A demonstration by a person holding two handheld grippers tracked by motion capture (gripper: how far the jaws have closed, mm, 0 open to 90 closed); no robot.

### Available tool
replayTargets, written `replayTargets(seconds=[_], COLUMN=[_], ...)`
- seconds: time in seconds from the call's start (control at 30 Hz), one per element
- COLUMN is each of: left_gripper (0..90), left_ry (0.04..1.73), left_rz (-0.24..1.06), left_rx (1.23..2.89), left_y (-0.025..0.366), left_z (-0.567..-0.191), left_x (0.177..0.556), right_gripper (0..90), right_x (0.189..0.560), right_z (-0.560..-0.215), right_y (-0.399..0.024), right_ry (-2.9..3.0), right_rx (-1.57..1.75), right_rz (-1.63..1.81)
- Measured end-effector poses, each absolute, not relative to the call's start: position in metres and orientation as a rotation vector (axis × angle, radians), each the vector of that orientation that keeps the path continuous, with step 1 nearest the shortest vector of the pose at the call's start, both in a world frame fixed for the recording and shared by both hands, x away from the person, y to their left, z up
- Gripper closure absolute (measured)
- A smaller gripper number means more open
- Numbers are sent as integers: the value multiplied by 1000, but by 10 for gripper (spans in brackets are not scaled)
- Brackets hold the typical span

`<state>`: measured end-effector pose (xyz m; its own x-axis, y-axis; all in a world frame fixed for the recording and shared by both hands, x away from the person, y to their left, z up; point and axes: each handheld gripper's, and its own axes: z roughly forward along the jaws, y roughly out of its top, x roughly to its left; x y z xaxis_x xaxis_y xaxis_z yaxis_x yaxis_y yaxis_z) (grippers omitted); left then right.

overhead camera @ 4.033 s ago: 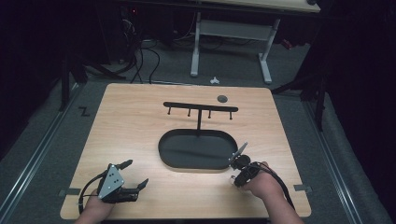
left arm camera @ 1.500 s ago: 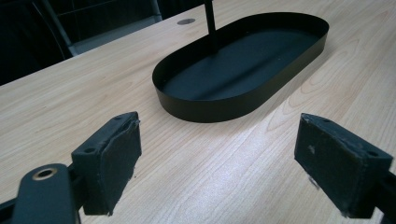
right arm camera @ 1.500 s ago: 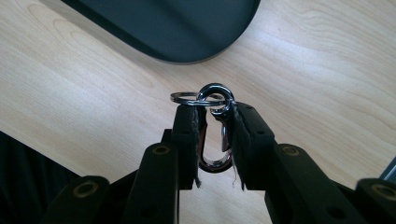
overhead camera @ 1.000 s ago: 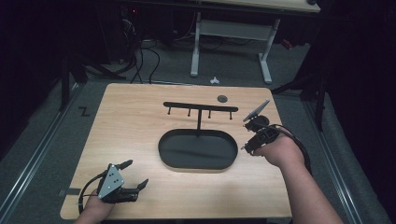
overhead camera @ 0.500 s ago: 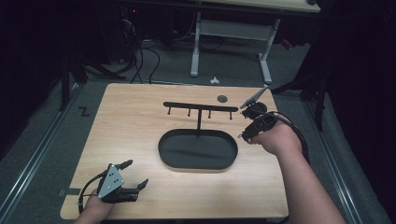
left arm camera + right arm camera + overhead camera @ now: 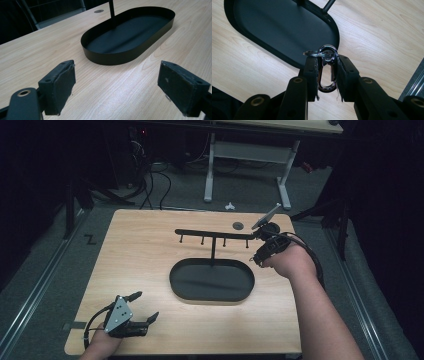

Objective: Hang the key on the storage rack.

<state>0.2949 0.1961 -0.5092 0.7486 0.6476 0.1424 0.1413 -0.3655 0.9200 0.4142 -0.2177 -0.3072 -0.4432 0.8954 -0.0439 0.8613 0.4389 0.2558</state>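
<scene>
Nearest me, the left gripper (image 6: pixel 140 315) sits low at the front-left corner of the bench (image 6: pixel 140 255), jaws spread wide w/ nothing between them. In the left gripper view its pads (image 6: pixel 60 86) frame bare wood, the oval tray beyond.

Mid-bench is the black oval tray (image 6: pixel 178 286), empty as far as I can see, w/ a thin post rising from its far edge to a crossbar rack (image 6: pixel 212 233) carrying small pegs underneath.

Further back on the right, the right gripper (image 6: pixel 261 236) is up at the rack's right end, right by the last peg. Its jaws are closed tight on a silver carabiner clip (image 6: pixel 327 75); a small key ring (image 6: pixel 327 51) pokes out above the pads, w/ a second ring lying flat to its left. Looks like the clip is meant to hang on a peg, tho that's my guess.

Risks: the ring opening is small and the peg short, so a slightly off approach could bump the bar and tip or slide the whole stand. Letting go before the ring is seated = clip drops to the tray or bench. The grip is on smooth metal, so it may also twist in the pads.

Beyond that, a small dark disc (image 6: pixel 238 225) near the bench's far edge.
</scene>
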Motion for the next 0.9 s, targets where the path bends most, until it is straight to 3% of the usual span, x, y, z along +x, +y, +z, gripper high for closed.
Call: replayTargets(seconds=[0.9], left_gripper=[152], left_ry=[601], left_rz=[607], left_rx=[1898], left_y=[197], left_z=[-509], left_x=[295], right_gripper=[719], right_x=[441], right_z=[-301], right_y=[-208], right_ry=[2496], right_rx=[1548], right_rz=[312])
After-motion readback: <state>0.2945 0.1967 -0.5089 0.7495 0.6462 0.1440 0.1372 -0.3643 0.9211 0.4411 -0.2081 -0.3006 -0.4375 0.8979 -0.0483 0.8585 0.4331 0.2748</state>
